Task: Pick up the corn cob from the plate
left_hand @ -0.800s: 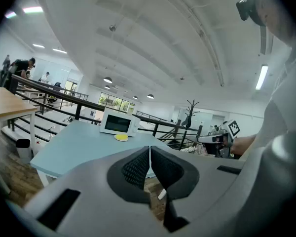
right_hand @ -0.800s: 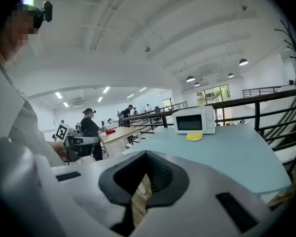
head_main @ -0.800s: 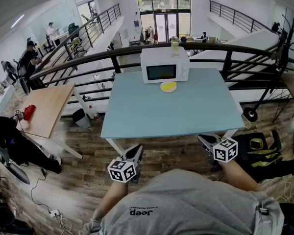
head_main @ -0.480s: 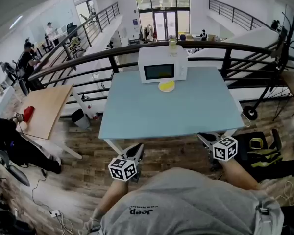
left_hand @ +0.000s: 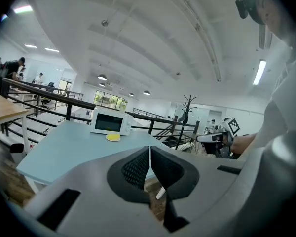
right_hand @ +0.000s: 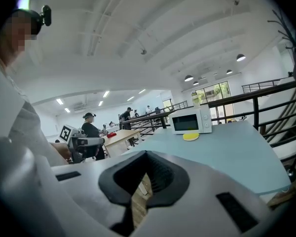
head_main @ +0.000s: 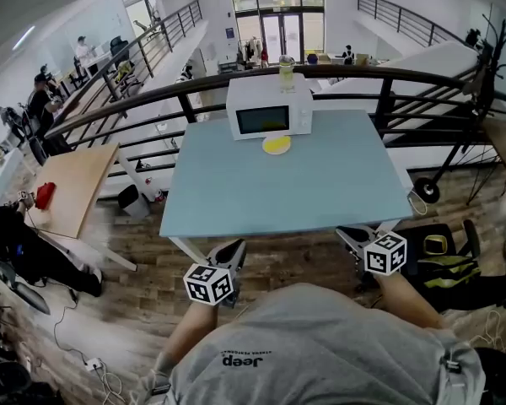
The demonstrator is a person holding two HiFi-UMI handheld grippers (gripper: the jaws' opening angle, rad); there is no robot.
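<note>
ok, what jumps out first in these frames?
A white microwave stands at the far edge of a light blue table, with a yellow plate right in front of it and a bottle on top. Nearer, the left gripper and right gripper hang just short of the table's near edge, both shut and empty.
</note>
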